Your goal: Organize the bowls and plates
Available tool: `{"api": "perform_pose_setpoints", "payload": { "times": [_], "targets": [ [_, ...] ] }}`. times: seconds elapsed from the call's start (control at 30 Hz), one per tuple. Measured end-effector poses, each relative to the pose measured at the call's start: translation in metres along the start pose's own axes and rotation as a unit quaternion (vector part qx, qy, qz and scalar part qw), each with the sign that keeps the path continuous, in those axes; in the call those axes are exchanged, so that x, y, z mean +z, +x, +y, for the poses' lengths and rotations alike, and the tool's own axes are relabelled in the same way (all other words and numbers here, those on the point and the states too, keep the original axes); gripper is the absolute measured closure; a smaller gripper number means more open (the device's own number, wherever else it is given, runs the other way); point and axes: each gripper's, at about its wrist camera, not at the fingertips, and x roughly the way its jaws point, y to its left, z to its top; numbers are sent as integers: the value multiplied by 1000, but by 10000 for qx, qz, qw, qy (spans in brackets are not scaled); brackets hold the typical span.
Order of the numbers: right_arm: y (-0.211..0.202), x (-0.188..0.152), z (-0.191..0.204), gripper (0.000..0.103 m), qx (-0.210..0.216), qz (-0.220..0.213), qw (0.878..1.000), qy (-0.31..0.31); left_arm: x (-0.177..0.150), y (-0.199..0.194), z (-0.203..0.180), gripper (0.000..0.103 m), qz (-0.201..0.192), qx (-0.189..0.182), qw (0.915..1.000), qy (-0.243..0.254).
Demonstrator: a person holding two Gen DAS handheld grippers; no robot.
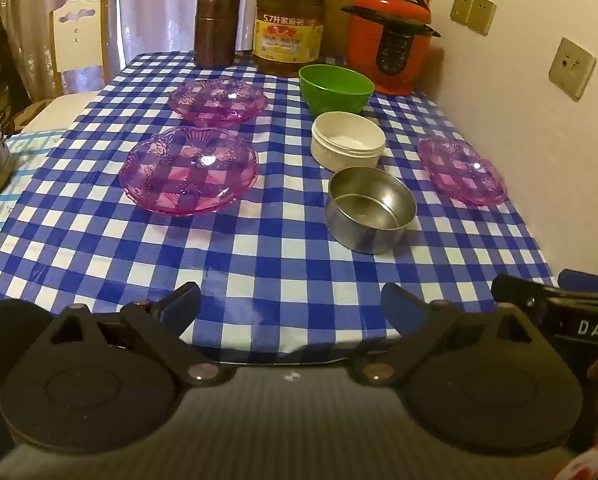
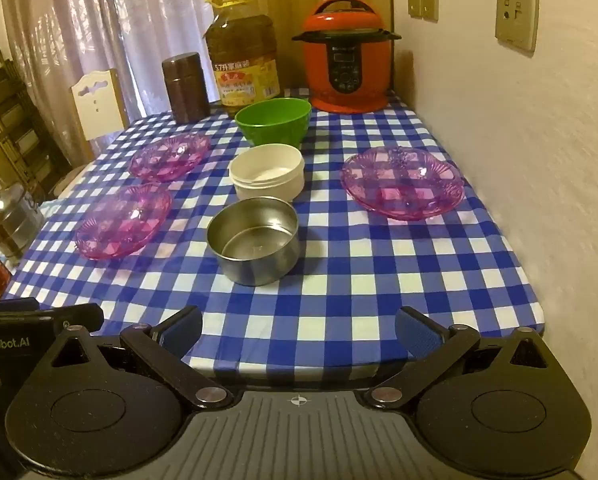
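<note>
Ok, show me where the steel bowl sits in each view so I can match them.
Left wrist: steel bowl right of centre, in front of the white bowl.
Right wrist: steel bowl left of centre, again in front of the white bowl.
Shared landmark: the red cooker at the table's far end, by the wall.

A home dining corner, this: a bench (image 2: 379, 264) under a blue-and-white checked cloth, a red pressure cooker (image 2: 346, 56) against the wall, a big jug of cooking oil (image 2: 243, 52), sheer curtains (image 2: 79, 20), a white chair (image 1: 79, 32) and wall sockets (image 2: 516, 16).
</note>
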Motion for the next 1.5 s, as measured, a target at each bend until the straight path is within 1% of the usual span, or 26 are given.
{"api": "perform_pose_setpoints", "payload": {
  "times": [0.07,0.1,0.2,0.3,0.4,0.43,0.47,1.5],
  "targets": [
    [0,-1,1,1,-89,49,9999,-56,-1,1,1,7,-27,-33,10000,-21],
    [1,-2,1,1,-109,50,9999,-61,-3,1,-1,8,-81,27,10000,26],
    [3,-2,0,1,-137,57,9999,-25,0,8,3,9,32,1,10000,16],
    [5,-1,1,1,-154,56,9999,-26,0,1,-1,10,26,17,10000,46],
    [14,16,-1,1,-149,55,9999,-24,-1,1,-1,10,31,12,10000,54],
    [11,3,0,1,-105,29,9999,-44,-1,1,-1,10,31,8,10000,49],
    [4,-3,1,1,-91,-20,10000,-36,-2,1,-1,10,23,7,10000,47],
    [0,1,2,1,-73,-82,9999,-1,-1,-2,-3,10,53,-48,9999,81]
  ]
}}
